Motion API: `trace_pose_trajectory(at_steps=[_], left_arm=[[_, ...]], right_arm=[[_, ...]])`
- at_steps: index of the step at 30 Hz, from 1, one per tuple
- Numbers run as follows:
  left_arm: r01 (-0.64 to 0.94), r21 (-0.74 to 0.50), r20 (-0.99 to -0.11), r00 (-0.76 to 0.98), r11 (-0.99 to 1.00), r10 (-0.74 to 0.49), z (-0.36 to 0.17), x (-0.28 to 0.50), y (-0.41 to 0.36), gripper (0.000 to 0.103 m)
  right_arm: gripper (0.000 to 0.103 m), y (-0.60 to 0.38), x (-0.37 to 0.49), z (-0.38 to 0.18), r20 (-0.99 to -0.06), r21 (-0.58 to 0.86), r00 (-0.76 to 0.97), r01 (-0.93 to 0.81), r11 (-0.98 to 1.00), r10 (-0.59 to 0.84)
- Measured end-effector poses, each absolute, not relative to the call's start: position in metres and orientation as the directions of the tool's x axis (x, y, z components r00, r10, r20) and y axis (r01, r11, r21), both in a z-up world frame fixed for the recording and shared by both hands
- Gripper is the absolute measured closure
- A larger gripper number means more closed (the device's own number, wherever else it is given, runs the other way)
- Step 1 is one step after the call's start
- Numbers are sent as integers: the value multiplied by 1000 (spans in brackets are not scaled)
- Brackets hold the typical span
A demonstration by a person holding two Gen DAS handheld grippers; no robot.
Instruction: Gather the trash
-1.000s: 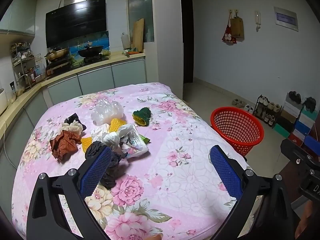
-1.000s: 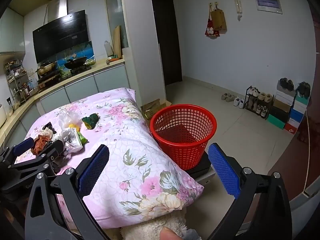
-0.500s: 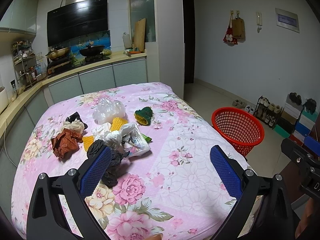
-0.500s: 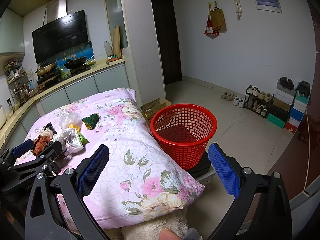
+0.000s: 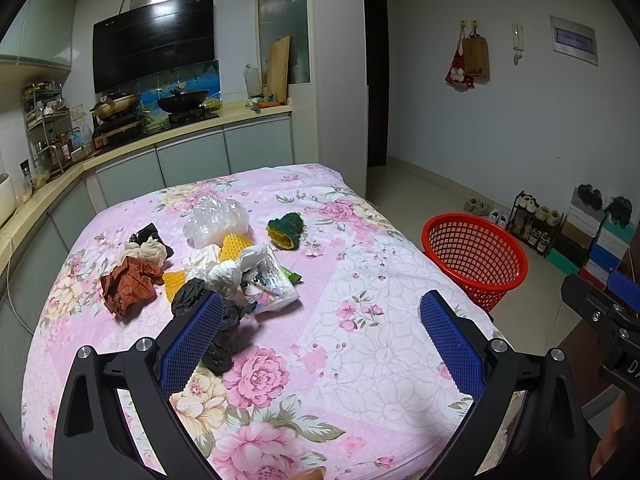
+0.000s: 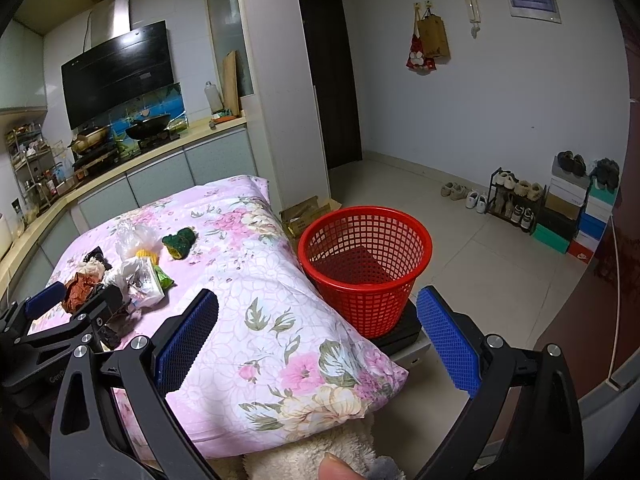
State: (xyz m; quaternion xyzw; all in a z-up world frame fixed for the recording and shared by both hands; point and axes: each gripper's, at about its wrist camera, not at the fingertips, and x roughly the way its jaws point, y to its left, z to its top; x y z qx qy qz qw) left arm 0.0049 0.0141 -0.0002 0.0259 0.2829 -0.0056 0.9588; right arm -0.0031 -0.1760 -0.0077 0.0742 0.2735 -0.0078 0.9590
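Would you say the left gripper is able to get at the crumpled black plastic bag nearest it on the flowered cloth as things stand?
Probably yes. The left gripper has its jaws wide open and empty, and the crumpled black plastic bag lies just ahead by its left finger, at the near edge of the pile on the flowered cloth, with nothing in front of it.

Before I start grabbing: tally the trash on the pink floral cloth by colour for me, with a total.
Black crumpled plastic bags: 2
White or clear plastic bags: 3
Yellow honeycomb foam pieces: 2
Brown crumpled paper: 1
Beige wad: 1
Green knitted piece: 1
Printed wrapper: 1
Green packet: 1
Total: 12, though the pile overlaps.
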Motion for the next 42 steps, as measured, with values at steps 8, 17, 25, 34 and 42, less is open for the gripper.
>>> trace_pose_trajectory(at_steps=[8, 17, 25, 34, 42], left_arm=[[24, 44, -539, 842, 999, 4, 0, 4, 15, 7], [10, 28, -514, 857, 1000, 6, 6, -1, 14, 7], [2, 14, -489, 872, 1000, 5, 12, -6, 16, 7], [-3, 10, -466, 885, 1000, 7, 17, -10, 18, 7], [-6, 0, -450, 893, 1000, 5, 19, -12, 19, 7]], right_arm=[[7, -175, -3, -9, -525, 139, 851, 56, 989, 26], [7, -177, -5, -2, -517, 143, 856, 58, 988, 25], [7, -174, -8, 1, -503, 141, 864, 58, 988, 21], [7, -173, -10, 2, -487, 140, 873, 57, 988, 19], [7, -173, -11, 2, -477, 139, 879, 54, 989, 19]])
